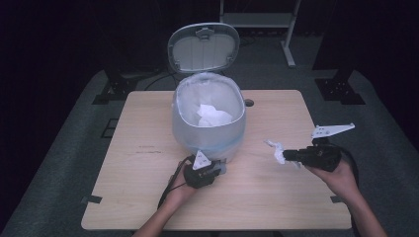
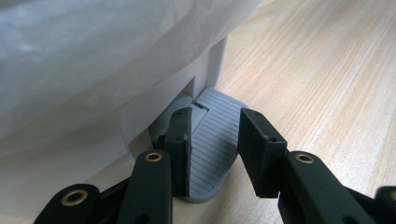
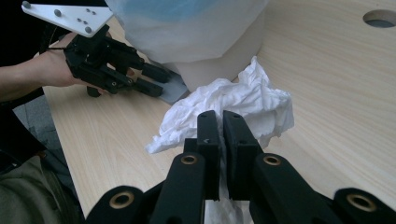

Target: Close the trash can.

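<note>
A white pedal bin (image 1: 207, 137) stands mid-table with its lid (image 1: 202, 47) swung up and a crumpled tissue (image 1: 213, 116) lying inside its plastic liner. My left gripper (image 1: 220, 168) is at the bin's front base. In the left gripper view its jaws (image 2: 217, 120) stand open, resting on the grey ribbed pedal (image 2: 210, 163). To the right, my right gripper (image 1: 286, 155) is shut on a crumpled white tissue (image 1: 276, 150), held just above the table. The same tissue (image 3: 243, 100) bulges past the closed right gripper (image 3: 222, 119), with the left gripper (image 3: 152, 79) on the pedal (image 3: 173, 88) beyond.
The wooden table (image 1: 148, 173) has a small cable hole (image 1: 248, 102) behind the bin on the right. Dark floor and black stand feet surround the table. Bare wood lies left of the bin and along the front edge.
</note>
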{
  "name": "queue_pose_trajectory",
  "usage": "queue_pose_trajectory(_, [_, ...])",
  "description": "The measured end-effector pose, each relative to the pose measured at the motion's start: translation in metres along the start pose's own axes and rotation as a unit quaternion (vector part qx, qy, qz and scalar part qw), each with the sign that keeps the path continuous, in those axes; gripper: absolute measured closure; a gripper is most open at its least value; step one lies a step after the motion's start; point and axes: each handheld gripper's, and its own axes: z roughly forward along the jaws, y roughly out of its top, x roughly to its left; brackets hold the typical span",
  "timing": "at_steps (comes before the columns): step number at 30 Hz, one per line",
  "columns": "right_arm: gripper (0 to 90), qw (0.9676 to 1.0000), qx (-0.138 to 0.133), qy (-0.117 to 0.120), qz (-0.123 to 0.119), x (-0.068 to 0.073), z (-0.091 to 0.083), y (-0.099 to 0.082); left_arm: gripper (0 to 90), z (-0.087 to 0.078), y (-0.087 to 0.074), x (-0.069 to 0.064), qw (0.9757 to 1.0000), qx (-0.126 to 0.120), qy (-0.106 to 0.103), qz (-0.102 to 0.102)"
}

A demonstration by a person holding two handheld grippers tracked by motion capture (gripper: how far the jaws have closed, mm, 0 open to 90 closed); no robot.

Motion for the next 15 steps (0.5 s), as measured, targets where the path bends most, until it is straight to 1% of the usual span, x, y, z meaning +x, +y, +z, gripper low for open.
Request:
queue_pose_trajectory(8, [85.3, 0.9999, -0.009, 0.003, -0.005, 0.003, -0.008, 0.009, 65.2, 0.0, 0.0, 0.0, 1.0, 0.001, 0.0, 0.0])
queue_pose_trajectory(15, [85.3, 0.9999, -0.014, 0.005, -0.005, 0.006, -0.015, 0.015, 65.2, 0.0, 0.0, 0.0, 1.0, 0.002, 0.0, 0.001])
